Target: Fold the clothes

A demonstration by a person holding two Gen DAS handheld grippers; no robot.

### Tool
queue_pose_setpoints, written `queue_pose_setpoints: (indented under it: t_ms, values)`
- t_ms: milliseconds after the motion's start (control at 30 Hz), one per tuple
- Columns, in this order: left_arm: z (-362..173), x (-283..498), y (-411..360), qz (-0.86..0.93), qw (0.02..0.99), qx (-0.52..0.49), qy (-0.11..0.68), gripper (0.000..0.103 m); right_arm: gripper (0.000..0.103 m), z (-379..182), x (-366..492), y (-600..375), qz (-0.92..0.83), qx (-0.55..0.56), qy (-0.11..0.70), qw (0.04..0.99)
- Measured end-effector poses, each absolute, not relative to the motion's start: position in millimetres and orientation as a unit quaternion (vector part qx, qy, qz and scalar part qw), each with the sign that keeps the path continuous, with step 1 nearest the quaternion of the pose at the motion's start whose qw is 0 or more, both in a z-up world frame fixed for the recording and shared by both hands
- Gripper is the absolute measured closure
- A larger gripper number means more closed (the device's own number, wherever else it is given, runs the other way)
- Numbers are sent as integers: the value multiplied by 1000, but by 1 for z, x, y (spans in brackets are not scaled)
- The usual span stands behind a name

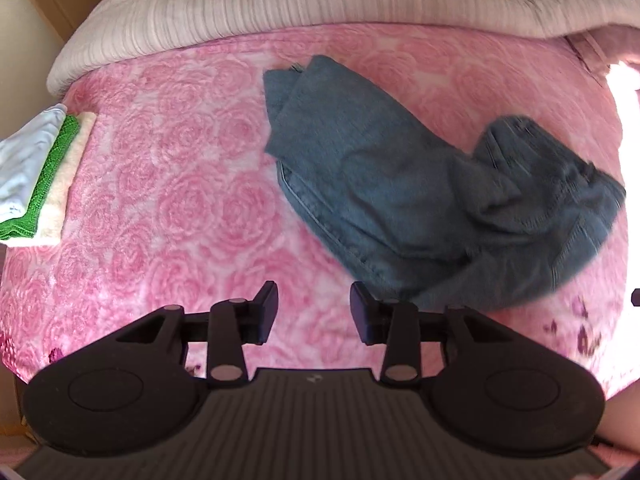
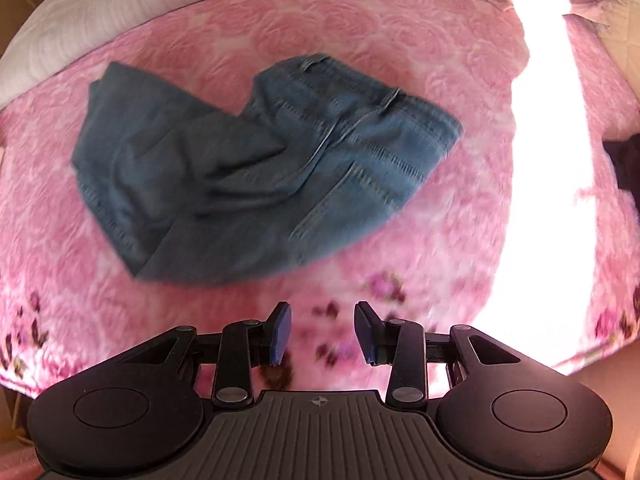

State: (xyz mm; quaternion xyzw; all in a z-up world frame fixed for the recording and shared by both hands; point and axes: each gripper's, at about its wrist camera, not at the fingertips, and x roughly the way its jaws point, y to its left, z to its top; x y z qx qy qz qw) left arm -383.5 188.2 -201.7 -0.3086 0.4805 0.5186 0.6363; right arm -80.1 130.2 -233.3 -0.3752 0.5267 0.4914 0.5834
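Left gripper [image 1: 314, 312] and right gripper [image 2: 323, 332] hover with jaws apart and empty above a pink rose-patterned blanket [image 1: 180, 184], where crumpled blue jeans [image 2: 256, 168] lie; folded clothes [image 1: 36, 176] sit stacked at the blanket's left edge.

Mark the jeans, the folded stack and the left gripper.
jeans [image 1: 384, 184], left wrist view, mid leg fabric.
folded stack [image 1: 40, 176], left wrist view, green middle layer.
left gripper [image 1: 314, 312], left wrist view, gap midway between fingertips.
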Motion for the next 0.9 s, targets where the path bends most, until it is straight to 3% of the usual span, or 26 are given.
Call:
queue_pose_setpoints:
  t_ms: [100, 167, 233, 300, 667, 900]
  values:
    - [-207, -372, 211, 529, 627, -319, 474, 67, 63, -242, -62, 160, 493, -373, 528, 582]
    - [-213, -363, 227, 534, 624, -327, 468, 66, 57, -250, -49, 179, 492, -364, 537, 581]
    - [-219, -355, 244, 534, 623, -332, 465, 65, 46, -259, -37, 197, 484, -354, 551, 580]
    - [-227, -348, 259, 531, 623, -335, 466, 64, 43, -267, -25, 217, 477, -344, 564, 580]
    - [-288, -330, 372, 483, 634, -344, 496, 63, 33, -317, 31, 304, 438, -278, 599, 610]
    - [-315, -333, 481, 475, 639, -391, 462, 62, 30, -351, 48, 352, 438, -251, 603, 618]
